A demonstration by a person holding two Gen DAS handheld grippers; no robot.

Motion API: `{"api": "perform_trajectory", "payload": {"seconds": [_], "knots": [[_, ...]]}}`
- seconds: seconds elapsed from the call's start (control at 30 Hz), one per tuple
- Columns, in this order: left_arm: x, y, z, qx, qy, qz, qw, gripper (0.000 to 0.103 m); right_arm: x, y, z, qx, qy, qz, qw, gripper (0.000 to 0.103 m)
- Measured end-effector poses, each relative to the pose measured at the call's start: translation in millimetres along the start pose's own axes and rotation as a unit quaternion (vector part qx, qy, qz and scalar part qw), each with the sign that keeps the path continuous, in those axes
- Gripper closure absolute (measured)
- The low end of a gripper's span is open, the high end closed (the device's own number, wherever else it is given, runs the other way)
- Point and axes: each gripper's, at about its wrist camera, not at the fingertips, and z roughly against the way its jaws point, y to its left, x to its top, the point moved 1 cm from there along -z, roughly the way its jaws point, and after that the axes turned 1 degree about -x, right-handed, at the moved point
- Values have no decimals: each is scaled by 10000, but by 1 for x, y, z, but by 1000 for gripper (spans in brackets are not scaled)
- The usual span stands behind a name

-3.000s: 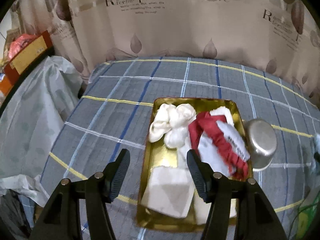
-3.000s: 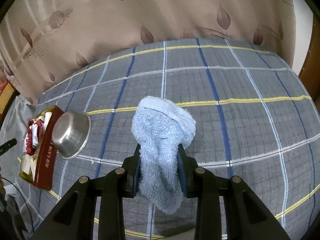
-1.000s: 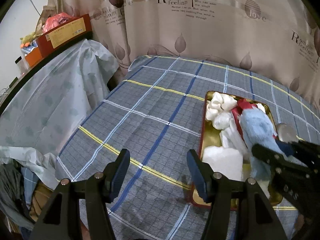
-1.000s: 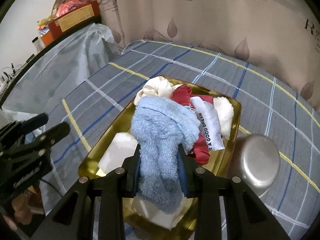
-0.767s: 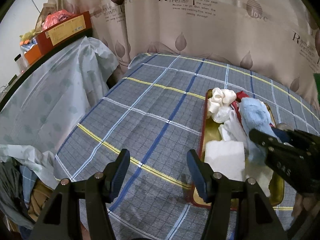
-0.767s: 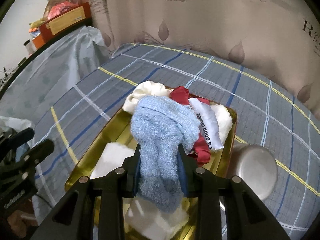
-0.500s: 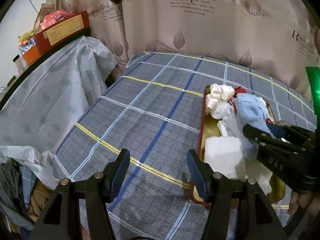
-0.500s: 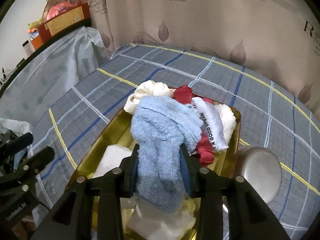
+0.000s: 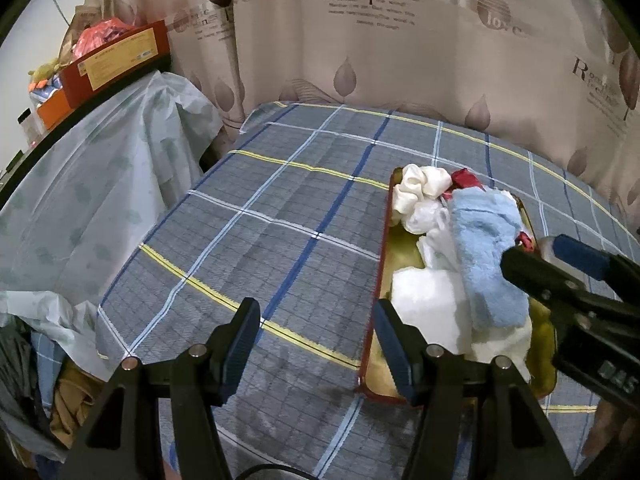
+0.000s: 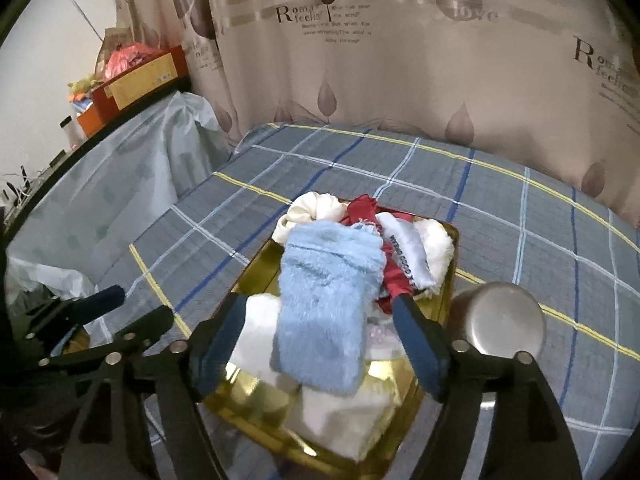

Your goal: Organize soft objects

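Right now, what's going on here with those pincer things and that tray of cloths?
A person is tidying soft things with two hand-held grippers. The right gripper stands open around a fluffy blue cloth lying on the white cloths in the gold tray. The left gripper hangs open and empty over the plaid bedcover. A steel bowl sits beside the tray.

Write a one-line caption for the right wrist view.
Open right gripper above a blue sock lying on white cloths in the gold tray, metal bowl beside it.

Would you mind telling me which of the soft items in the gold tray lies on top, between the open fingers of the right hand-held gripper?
The fluffy light-blue sock. It lies over the white cloths, unlike the cream scrunchie and red fabric behind it.
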Motion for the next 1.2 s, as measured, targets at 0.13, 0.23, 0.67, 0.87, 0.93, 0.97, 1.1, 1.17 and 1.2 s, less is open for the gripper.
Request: {"api": "perform_trajectory", "payload": {"seconds": [0.13,0.23,0.67,0.87,0.93,0.97,1.1,1.17,1.2], "knots": [[-2,-4,3,-77,-8,-20,10000,42,-8,-3,19,3,-100,-100,9999,24],[-3,-9,6,-85,-44,-78,9999,42,-20,-5,35,-179,-230,-168,9994,16],[-13,-38,15,-256,-52,-372,9990,42,-57,-15,52,-828,-94,-339,9959,6],[-14,-43,16,-224,-90,-421,9988,42,-64,-21,50,-825,8,-480,9954,5],[-15,-43,16,-246,-79,-412,9988,42,-65,-21,48,-864,36,-467,9952,5],[-15,-43,15,-245,-71,-411,9988,42,-66,-21,47,-876,55,-438,9952,5],[-15,-43,15,-227,-73,-398,9989,42,-68,-18,43,-862,148,-344,9956,1],[-15,-43,14,-229,-75,-388,9990,42,-69,-17,43,-842,148,-362,9957,1],[-15,-43,14,-219,-67,-401,9989,42,-69,-17,43,-844,155,-362,9957,1]]}}
